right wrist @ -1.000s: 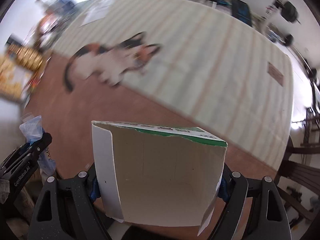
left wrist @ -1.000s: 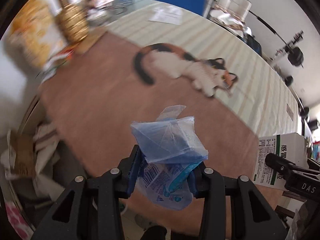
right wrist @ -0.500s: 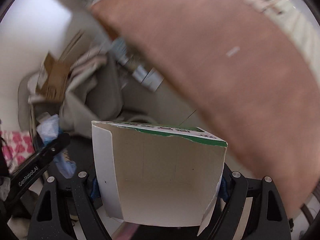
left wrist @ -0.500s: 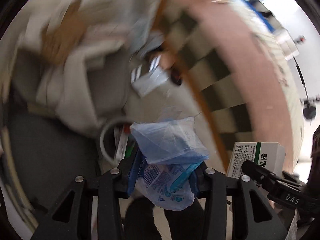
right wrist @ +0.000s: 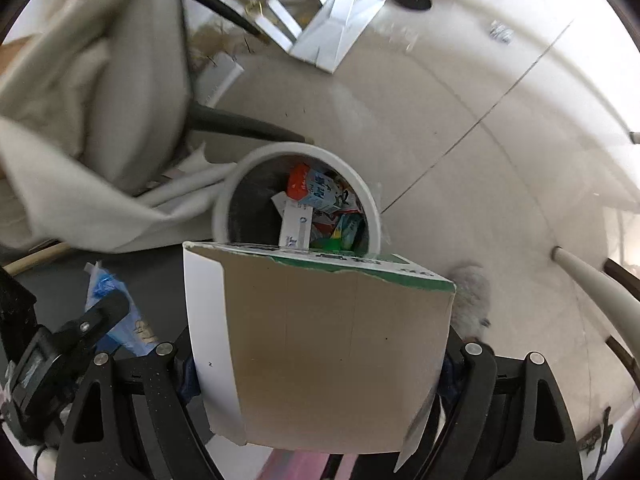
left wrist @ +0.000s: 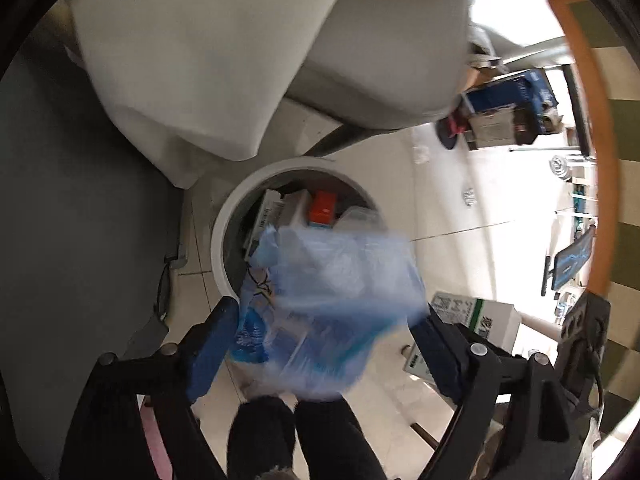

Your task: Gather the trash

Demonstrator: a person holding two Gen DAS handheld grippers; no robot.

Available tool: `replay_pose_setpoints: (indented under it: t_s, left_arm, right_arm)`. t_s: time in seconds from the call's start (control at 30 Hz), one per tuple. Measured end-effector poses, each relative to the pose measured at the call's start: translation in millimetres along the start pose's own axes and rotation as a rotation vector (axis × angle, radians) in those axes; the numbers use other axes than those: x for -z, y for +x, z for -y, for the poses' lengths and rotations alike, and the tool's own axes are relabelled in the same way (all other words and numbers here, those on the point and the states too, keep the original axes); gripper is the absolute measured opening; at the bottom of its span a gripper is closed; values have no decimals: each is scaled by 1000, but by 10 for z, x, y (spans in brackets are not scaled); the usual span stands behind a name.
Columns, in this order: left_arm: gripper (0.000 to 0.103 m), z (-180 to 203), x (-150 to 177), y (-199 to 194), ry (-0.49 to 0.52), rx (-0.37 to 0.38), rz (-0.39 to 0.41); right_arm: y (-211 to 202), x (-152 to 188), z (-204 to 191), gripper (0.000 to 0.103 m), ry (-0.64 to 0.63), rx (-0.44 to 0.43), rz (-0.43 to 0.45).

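Observation:
A round white trash bin (left wrist: 224, 220) stands on the tile floor, holding cartons and wrappers; it also shows in the right wrist view (right wrist: 370, 204). My left gripper (left wrist: 324, 320) has spread wide, and the blurred blue plastic wrapper (left wrist: 332, 304) sits loose between the jaws above the bin's near rim. My right gripper (right wrist: 320, 364) is shut on an opened white and green cardboard box (right wrist: 328, 344), held just short of the bin. The box also shows in the left wrist view (left wrist: 476, 320).
A chair draped in pale cloth (left wrist: 224, 60) stands just beyond the bin, its dark leg (right wrist: 240, 128) beside the rim. The table's wooden edge (left wrist: 592, 160) runs along the right. Flat cardboard (right wrist: 336, 28) lies on the floor farther off.
Both grippers swung down from the table to above the bin. The left jaws have opened wide and the blue wrapper has come loose. The right gripper still holds the box.

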State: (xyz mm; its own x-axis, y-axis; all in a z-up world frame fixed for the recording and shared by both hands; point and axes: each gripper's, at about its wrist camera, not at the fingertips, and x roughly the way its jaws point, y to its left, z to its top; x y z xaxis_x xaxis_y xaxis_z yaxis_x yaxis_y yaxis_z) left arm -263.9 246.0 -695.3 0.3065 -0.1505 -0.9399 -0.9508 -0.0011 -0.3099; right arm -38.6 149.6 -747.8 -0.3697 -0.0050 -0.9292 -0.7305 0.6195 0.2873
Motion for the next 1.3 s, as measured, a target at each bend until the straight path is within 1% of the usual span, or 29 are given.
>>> replay_pose_setpoints:
  t_s: [0.03,0.07,0.1,0.13,0.23,0.3,0.37,0.47,0.53,0.57,0.67,0.87,0.93,1.0,1.07,1.1,1.17,1.23,1.27,1.3]
  left_arm:
    - [91,-11,-20,74,2,-13,-1]
    - [100,-64,-32,176,2,-26,-3]
    - [101,-126,-35,276,2,-43,-4]
    - [101,-147,-47,298,4,-57,-4]
    - [101,-211,-2,373,24,-128,8]
    - [101,-222,42,334,33,-176,26]
    - [101,-240,85,279,40,-227,35]
    - [101,-180,195,59,63,-298,61]
    - [101,-122,288,-84,70,-314,71]
    - [101,-90,342,-180,71,-327,75]
    - [101,20,511,-501,64,-322,86]
    - [101,408,940,-1412,70,-295,122]
    - [101,567,1118,-1746,79,-290,138]
    - [101,735,1310,-2116,95,-290,161]
    - [101,874,1479,-2442,109,-286,183]
    - [101,954,1594,-2670,110,-274,198]
    - [101,1061,1755,-2934,110,-254,208]
    - [101,1199,1948,-3283,119,-214,227]
    - [101,1239,2007,-3367,125,-203,233]
    - [101,1307,2107,-3550,130,-188,244]
  right_arm:
    - [160,-56,21,90,-9,-9,-13]
    - [264,-101,15,92,-18,-18,-16]
    - [366,-143,6,94,-40,-23,-17]
    - [446,-166,-12,102,-62,-13,-17]
    - [536,-175,-44,103,-98,22,-1]
    - [508,-159,-61,103,-121,53,11]
    - [427,-118,-105,103,-159,106,31]
    - [217,-13,-195,103,-227,231,61]
    - [18,77,-263,103,-270,288,84]
    - [-97,136,-301,103,-291,321,97]
    - [-493,329,-423,103,-344,373,128]
    - [-1515,763,-671,103,-423,387,184]
    - [-1964,945,-775,103,-452,369,204]
    - [-2323,1113,-845,103,-474,361,218]
    - [-2744,1290,-896,103,-489,333,227]
    - [-2946,1375,-926,103,-502,322,232]
    - [-3359,1547,-960,103,-524,301,253]
    - [-3793,1706,-991,103,-537,273,261]
    - [-3940,1769,-1016,103,-541,259,266]
    - [-4112,1844,-1036,103,-549,248,274]
